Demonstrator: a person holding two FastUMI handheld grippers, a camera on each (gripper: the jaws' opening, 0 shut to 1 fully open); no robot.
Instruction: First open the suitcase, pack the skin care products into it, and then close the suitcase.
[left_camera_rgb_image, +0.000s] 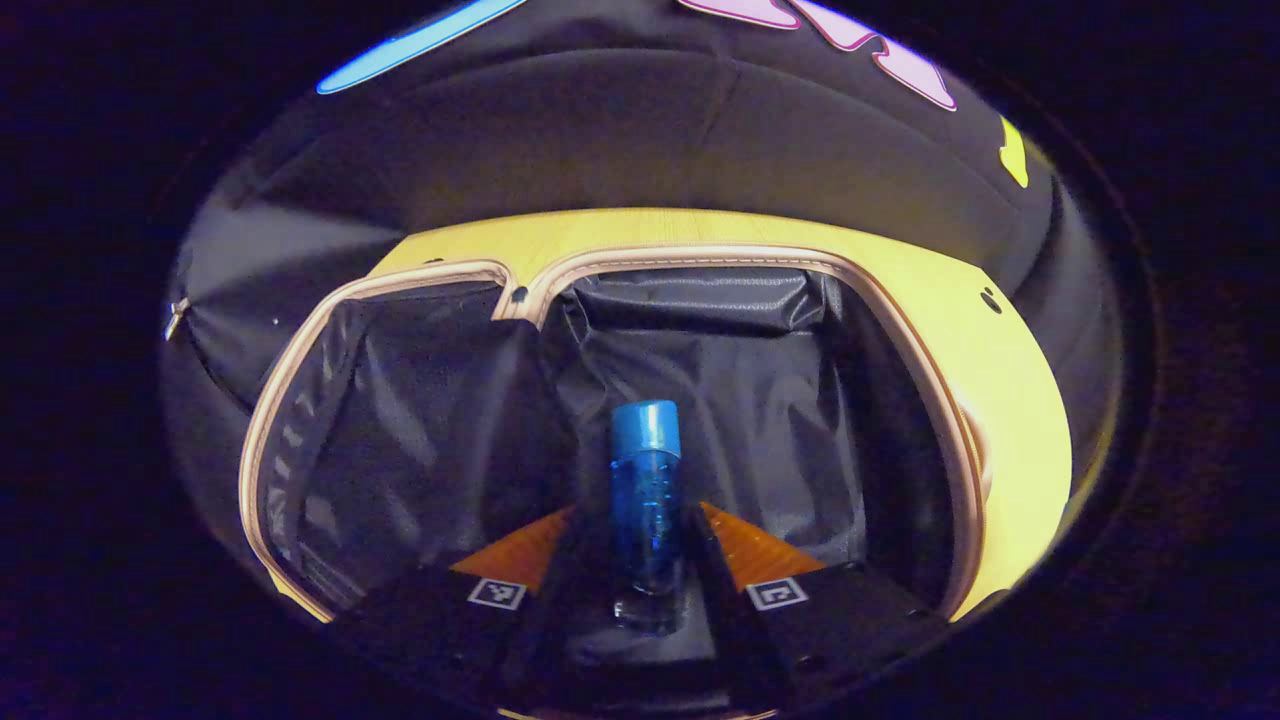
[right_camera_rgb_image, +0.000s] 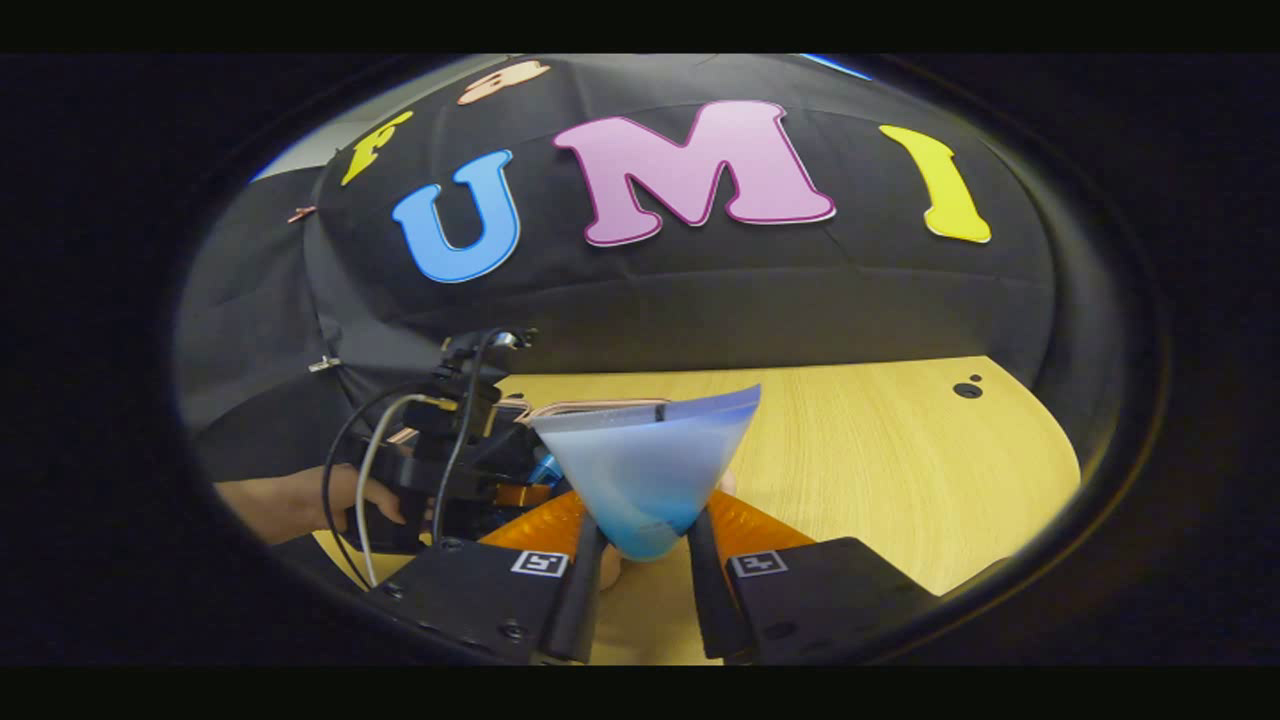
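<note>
Left gripper view: left hand-held gripper (left_camera_rgb_image: 650, 560) pinches a blue bottle (left_camera_rgb_image: 646, 500) by its lower body, cap pointing forward, above the open suitcase (left_camera_rgb_image: 700, 260) with its dark lining. The suitcase lies on the yellow counter (left_camera_rgb_image: 1010, 420). Bottle looks rigid, smooth, likely slippery and light; mid-body hold seems best.

Right gripper view: right hand-held gripper (right_camera_rgb_image: 645, 555) pinches the narrow end of a translucent blue tube (right_camera_rgb_image: 645, 470), flat crimped end fanning forward, held over the counter. Looks soft and squeezable, so grip gently. The left hand-held gripper and a hand (right_camera_rgb_image: 375, 495) sit nearby at left.
</note>
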